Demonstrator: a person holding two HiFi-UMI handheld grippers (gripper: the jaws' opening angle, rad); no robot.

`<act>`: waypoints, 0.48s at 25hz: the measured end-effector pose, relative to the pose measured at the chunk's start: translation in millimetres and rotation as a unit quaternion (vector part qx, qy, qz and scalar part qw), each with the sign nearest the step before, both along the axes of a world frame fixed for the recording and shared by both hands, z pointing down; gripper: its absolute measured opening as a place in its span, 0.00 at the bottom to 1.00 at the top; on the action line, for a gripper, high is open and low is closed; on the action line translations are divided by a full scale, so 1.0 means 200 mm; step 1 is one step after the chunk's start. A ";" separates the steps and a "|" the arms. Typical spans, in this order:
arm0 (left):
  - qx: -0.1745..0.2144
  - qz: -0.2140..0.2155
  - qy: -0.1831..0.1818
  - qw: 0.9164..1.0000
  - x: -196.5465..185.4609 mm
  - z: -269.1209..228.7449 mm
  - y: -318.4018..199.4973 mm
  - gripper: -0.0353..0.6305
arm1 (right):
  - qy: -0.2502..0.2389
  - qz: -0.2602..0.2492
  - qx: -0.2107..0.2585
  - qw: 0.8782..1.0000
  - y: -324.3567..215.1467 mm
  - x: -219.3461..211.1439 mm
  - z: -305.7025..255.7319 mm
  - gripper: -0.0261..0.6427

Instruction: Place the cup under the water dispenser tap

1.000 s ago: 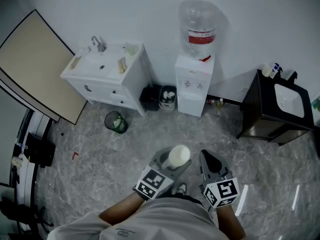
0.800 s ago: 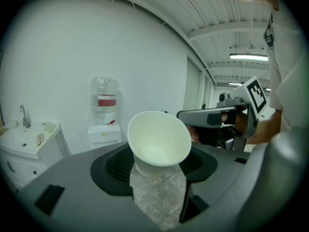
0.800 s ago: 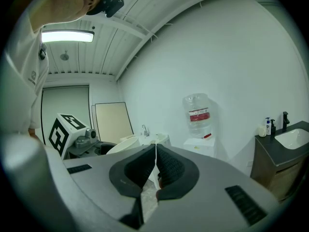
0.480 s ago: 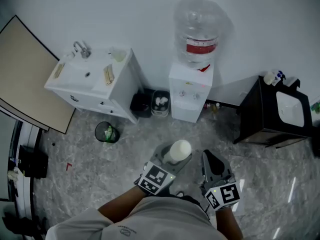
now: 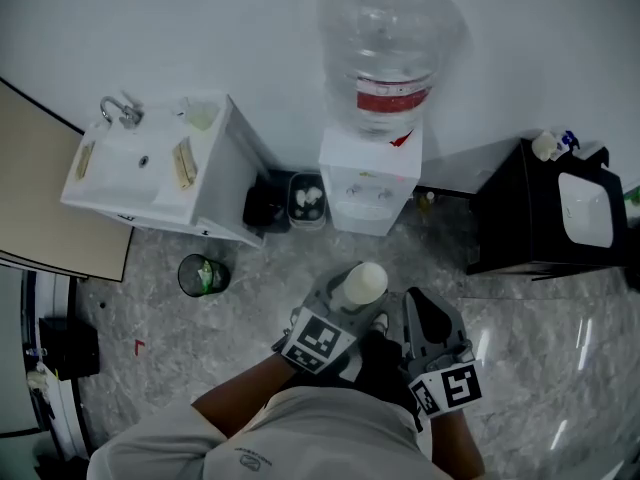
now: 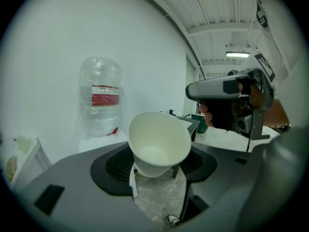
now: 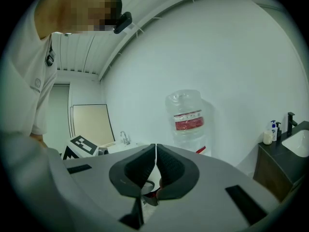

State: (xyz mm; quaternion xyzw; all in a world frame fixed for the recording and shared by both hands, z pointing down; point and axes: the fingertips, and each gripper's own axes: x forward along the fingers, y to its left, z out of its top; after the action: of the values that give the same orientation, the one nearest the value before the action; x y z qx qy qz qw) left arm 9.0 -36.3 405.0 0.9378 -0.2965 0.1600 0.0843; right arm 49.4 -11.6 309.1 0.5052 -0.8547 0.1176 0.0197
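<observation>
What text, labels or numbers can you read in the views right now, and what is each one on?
No text can be read clearly in any view.
Red label on the water bottle: the print is too blurred to read.
Shirt print: too small to read.
Marker cubes: black-and-white square patterns, with no letters or digits.

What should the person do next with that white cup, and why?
Probably carry the cup forward to the water dispenser: the left hand-held gripper grips it, yet the dispenser stands some way off across the floor.
</observation>
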 end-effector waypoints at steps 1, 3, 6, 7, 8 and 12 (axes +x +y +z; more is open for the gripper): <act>-0.002 -0.002 0.000 1.000 0.02 0.02 -0.05 0.47 | -0.002 -0.001 -0.002 1.000 -0.05 0.01 0.01 0.07; -0.006 -0.006 -0.001 1.000 0.05 0.07 -0.15 0.47 | -0.005 -0.008 -0.006 1.000 -0.17 0.04 0.04 0.07; -0.006 -0.012 -0.001 1.000 0.12 0.15 -0.31 0.47 | -0.005 -0.029 -0.013 0.999 -0.35 0.09 0.10 0.07; -0.003 -0.014 0.000 1.000 0.14 0.19 -0.36 0.47 | -0.004 -0.037 -0.016 0.999 -0.41 0.11 0.12 0.07; 0.000 -0.018 0.002 1.000 0.17 0.23 -0.41 0.47 | -0.001 -0.047 -0.017 0.999 -0.47 0.13 0.14 0.07; 0.001 -0.038 0.002 0.999 0.24 0.41 -0.61 0.47 | -0.001 -0.087 -0.020 0.996 -0.70 0.19 0.22 0.07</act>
State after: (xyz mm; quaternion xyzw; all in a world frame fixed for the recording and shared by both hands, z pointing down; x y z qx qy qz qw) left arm 56.8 -157.3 487.0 0.9263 -0.3319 0.1544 0.0897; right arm 86.9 -151.3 352.2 0.4286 -0.8928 0.1328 0.0395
